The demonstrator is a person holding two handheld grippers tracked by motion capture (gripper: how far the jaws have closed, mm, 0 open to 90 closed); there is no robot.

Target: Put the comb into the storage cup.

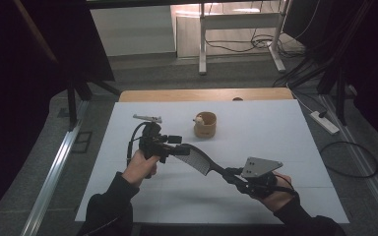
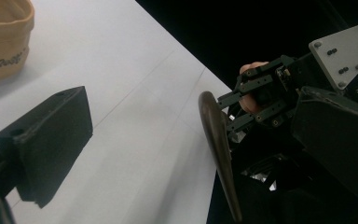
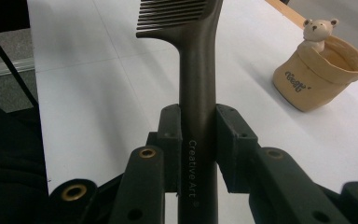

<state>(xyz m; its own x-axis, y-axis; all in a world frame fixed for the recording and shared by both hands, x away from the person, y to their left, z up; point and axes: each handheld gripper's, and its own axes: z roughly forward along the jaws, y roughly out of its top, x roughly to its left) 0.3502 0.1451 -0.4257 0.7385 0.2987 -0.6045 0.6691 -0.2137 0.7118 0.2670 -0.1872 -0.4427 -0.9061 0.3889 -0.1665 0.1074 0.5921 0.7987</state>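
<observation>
Tan pot [image 3: 320,77] holds a bear figure [image 3: 316,31], seemingly alone.

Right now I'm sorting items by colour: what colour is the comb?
Dark brown comb; right gripper view.

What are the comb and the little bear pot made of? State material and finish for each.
Comb: probably moulded plastic, dark brown with a satin sheen; printed lettering on a smooth handle. It could be lacquered wood.
Bear pot: likely ceramic or resin, matte tan, with a thick rolled rim and a cream bear figure.
</observation>
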